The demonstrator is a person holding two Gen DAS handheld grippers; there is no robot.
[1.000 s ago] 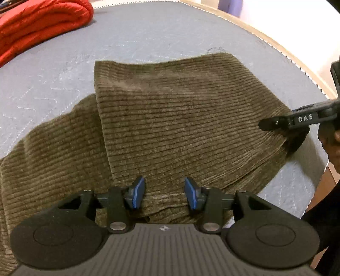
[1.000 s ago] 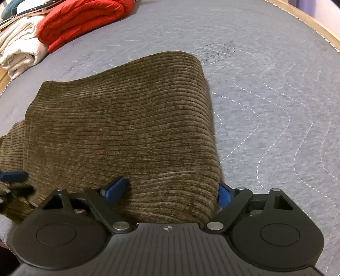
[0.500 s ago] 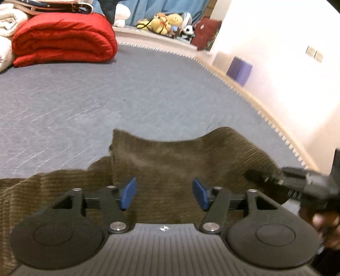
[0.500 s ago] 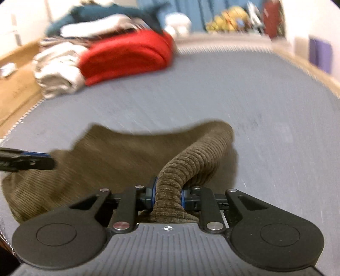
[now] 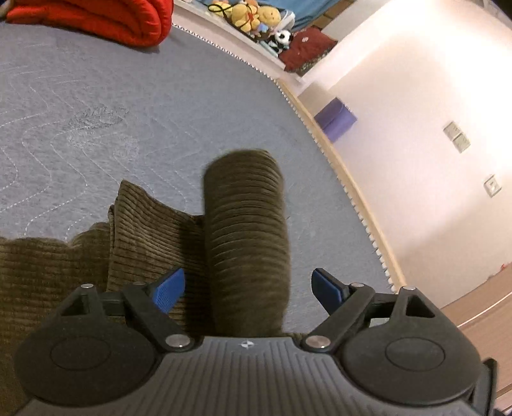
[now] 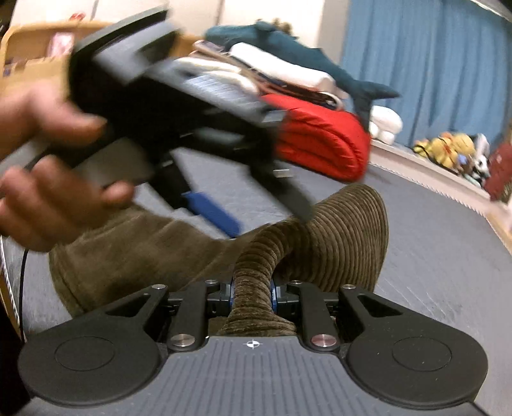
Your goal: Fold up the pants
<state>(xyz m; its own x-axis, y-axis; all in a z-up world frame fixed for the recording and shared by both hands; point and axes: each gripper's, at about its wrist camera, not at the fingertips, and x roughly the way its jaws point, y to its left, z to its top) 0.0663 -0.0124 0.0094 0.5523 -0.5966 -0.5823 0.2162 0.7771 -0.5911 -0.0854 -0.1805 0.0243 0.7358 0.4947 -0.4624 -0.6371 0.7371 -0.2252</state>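
Brown corduroy pants [image 5: 144, 243] lie partly folded on a grey quilted mat [image 5: 96, 112]. In the left wrist view a raised roll of the cloth [image 5: 246, 224] runs between my left gripper's [image 5: 248, 289] blue pads [image 5: 169, 289]. Its jaws are opening, and neither pad touches the cloth. My right gripper [image 6: 252, 294] is shut on a bunched ridge of the pants [image 6: 345, 233], lifted off the mat [image 6: 432, 243]. In the right wrist view the left gripper [image 6: 272, 224] appears blurred just above that ridge, held by a hand [image 6: 48, 192].
A folded red blanket [image 5: 96, 16] [image 6: 320, 144] lies at the mat's far side, with stacked clothes and a plush shark [image 6: 288, 64] behind it. The mat's stitched edge [image 5: 336, 166] runs along the right, by a purple box [image 5: 334, 118] and the wall.
My right gripper closed on the pants' edge, lifted it and carried it across toward the left gripper. The left gripper opened wider, rose and rolled.
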